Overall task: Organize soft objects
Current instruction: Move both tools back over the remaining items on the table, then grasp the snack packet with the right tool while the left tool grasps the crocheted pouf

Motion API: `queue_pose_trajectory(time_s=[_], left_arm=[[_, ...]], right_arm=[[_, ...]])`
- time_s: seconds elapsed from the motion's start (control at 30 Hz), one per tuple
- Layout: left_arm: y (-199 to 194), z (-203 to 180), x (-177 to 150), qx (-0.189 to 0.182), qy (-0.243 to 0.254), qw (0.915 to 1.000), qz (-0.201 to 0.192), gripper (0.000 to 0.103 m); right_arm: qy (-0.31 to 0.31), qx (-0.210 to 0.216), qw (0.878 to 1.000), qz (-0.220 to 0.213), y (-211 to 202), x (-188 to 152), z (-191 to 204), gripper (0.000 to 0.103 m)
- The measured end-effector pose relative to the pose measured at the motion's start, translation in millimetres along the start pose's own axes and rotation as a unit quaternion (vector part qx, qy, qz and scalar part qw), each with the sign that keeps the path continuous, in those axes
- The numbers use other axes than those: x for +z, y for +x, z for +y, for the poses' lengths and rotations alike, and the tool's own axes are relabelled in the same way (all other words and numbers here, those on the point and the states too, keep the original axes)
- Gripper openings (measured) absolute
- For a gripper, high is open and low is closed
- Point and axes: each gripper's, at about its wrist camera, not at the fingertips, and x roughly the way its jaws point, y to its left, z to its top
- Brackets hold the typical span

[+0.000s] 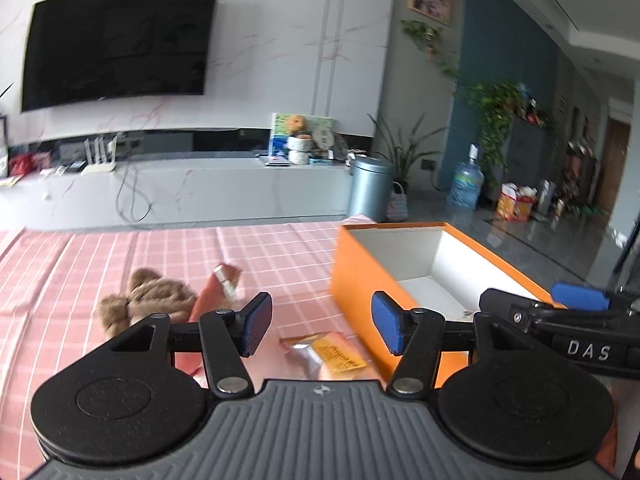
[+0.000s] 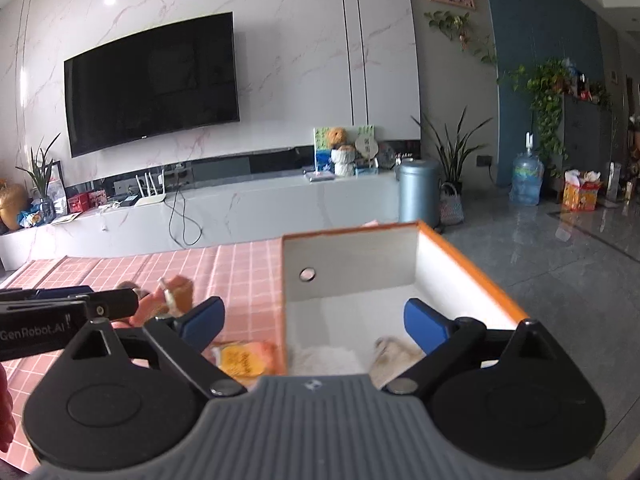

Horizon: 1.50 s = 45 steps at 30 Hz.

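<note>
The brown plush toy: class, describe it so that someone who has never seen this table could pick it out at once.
Start at the orange box on the pink checked tablecloth, then look across the cloth to the left. Beyond the open left gripper lies the brown plush toy, next to a pink packet. It alone is furry and brown; its neighbours are smooth, shiny wrappers.
</note>
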Motion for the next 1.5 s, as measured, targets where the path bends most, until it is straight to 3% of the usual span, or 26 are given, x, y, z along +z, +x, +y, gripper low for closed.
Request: queue_pose_trajectory(time_s=[0.47, 0.67, 0.87, 1.2, 1.5], left_arm=[[-31, 68, -46, 0.049, -0.058, 0.9969, 0.017, 0.067], [-33, 83, -65, 0.052, -0.061, 0.9958, 0.045, 0.061], [-23, 93, -74, 0.045, -0.071, 0.9944, 0.064, 0.062], [7, 106, -71, 0.053, -0.094, 0.9901, 0.090, 0.070], [39, 110, -74, 0.051, -0.111, 0.9842, 0.128, 0.071]], right_arm=[[-0.115, 0.037, 0.993, 0.004, -3, -42, 66, 0.093], [-0.146, 0.058, 0.987, 0.029, 3, -60, 86, 0.081], [-0.176, 0.067, 0.981, 0.043, 19, -70, 101, 0.071], [-0.249, 0.017, 0.966, 0.074, 80, -79, 121, 0.062], [-0.261, -0.009, 0.959, 0.108, 129, -87, 119, 0.057]])
